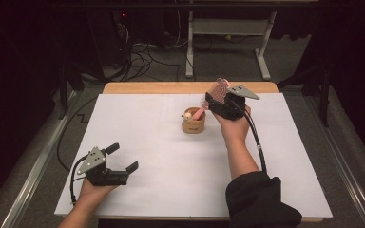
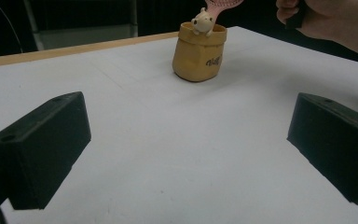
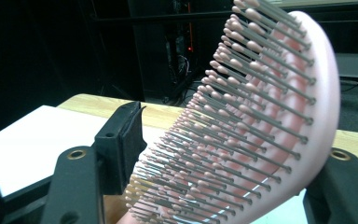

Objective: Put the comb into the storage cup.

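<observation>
A tan cup (image 1: 193, 124) (image 2: 198, 53) stands near the middle of the white table top (image 1: 147, 142), with a small bear figure (image 2: 201, 21) on its rim. A pink hairbrush (image 1: 220, 88) (image 3: 261, 116) leans out of the cup, handle down and bristled head up to the right. My right gripper (image 1: 215, 96) (image 3: 233, 140) is open around the brush head: the brush back lies against one jaw, and the bristle tips end right beside the other. My left gripper (image 1: 123, 156) (image 2: 186, 135) rests open at the near left, with nothing between its jaws.
A wooden strip (image 1: 171, 88) borders the table's far edge. Behind it, a white desk frame (image 1: 190, 47) and loose cables (image 1: 142, 57) lie on the dark floor. A dark sleeve (image 1: 256, 199) comes in at the bottom right.
</observation>
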